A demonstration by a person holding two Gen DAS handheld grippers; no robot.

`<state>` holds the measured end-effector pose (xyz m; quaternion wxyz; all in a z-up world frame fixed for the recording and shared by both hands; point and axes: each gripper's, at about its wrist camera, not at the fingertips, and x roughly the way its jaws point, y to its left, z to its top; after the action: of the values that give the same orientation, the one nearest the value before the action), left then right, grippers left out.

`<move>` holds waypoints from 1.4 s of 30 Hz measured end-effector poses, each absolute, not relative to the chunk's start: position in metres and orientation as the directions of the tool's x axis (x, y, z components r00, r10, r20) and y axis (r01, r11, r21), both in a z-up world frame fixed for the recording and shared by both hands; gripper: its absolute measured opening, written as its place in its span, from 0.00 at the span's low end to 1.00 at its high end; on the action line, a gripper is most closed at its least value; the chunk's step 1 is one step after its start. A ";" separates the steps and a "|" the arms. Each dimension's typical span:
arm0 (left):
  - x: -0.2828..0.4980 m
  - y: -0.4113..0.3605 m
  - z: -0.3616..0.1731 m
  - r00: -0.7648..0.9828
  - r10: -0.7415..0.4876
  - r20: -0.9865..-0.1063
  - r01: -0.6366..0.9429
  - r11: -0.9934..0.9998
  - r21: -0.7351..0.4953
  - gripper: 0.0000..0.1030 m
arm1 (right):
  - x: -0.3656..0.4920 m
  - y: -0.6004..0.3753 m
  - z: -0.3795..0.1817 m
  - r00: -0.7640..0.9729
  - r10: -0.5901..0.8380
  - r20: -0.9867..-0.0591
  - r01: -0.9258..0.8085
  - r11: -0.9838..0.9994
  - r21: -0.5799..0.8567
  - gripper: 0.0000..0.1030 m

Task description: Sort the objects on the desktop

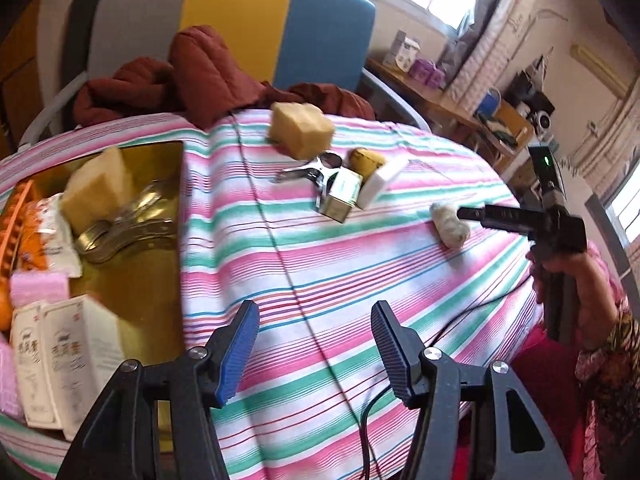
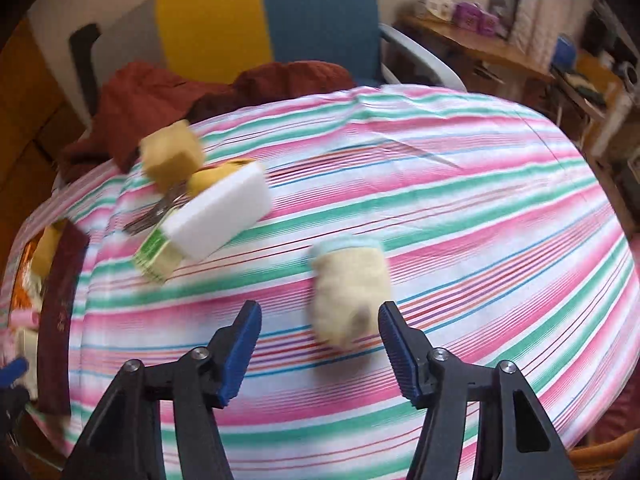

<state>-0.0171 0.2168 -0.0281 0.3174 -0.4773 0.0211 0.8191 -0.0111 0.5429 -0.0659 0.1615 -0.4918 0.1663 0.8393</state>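
Observation:
My left gripper (image 1: 316, 344) is open and empty above the striped tablecloth (image 1: 320, 264), just right of a gold tray (image 1: 160, 160). The tray holds a tan sponge (image 1: 96, 188), metal clips, a pink sponge (image 1: 38, 290) and white boxes (image 1: 60, 356). Further back lie a yellow sponge (image 1: 302, 128), a white foam block (image 1: 382, 182), a small green-and-white box (image 1: 340, 196) and a metal piece (image 1: 316, 172). My right gripper (image 2: 320, 344) is open over a cream rolled cloth (image 2: 348, 288), which lies just beyond its fingertips, nearer the right finger. The pads do not touch it.
A dark red blanket (image 1: 192, 72) is heaped at the table's far edge before a chair with a yellow and blue back (image 1: 280, 24). A black cable (image 1: 368, 432) hangs over the near edge. A person's hand (image 1: 568, 276) holds the right gripper. A wooden shelf (image 1: 440, 96) stands at the right.

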 end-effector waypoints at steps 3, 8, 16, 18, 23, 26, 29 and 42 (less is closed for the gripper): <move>-0.018 0.232 -0.032 -0.327 0.500 -0.802 -0.561 -0.786 -0.261 0.57 | -0.018 0.559 -0.077 -0.471 0.083 -0.878 -0.456 -0.875 0.162 0.69; -0.027 0.254 -0.036 -0.316 0.489 -0.813 -0.568 -0.784 -0.251 0.57 | -0.030 0.560 -0.093 -0.458 0.044 -0.888 -0.455 -0.870 0.191 0.69; -0.047 0.298 -0.041 -0.303 0.491 -0.817 -0.604 -0.762 -0.234 0.57 | -0.024 0.569 -0.111 -0.401 -0.005 -0.916 -0.498 -0.838 0.223 0.52; -0.054 0.314 -0.042 -0.307 0.491 -0.815 -0.623 -0.751 -0.218 0.57 | -0.022 0.570 -0.111 -0.399 -0.009 -0.917 -0.505 -0.833 0.228 0.52; -0.077 0.361 -0.044 -0.357 0.462 -0.812 -0.655 -0.743 -0.135 0.57 | -0.019 0.575 -0.110 -0.391 -0.004 -0.920 -0.518 -0.825 0.224 0.52; -0.092 0.385 -0.046 -0.365 0.469 -0.804 -0.677 -0.727 -0.116 0.57 | -0.016 0.580 -0.108 -0.377 0.039 -0.925 -0.535 -0.825 0.184 0.52; -0.106 0.408 -0.052 -0.339 0.485 -0.806 -0.705 -0.699 -0.124 0.57 | -0.012 0.592 -0.106 -0.379 0.062 -0.923 -0.564 -0.806 0.177 0.52; -0.060 0.419 -0.066 -0.247 0.542 -0.803 -0.802 -0.579 -0.144 0.56 | 0.000 0.613 -0.099 -0.422 0.058 -0.905 -0.629 -0.737 0.247 0.52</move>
<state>-0.0599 0.4191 -0.0661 0.4334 -0.4341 0.1500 0.7754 0.0000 0.6134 -0.0986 0.2170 -0.4919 0.2906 0.7915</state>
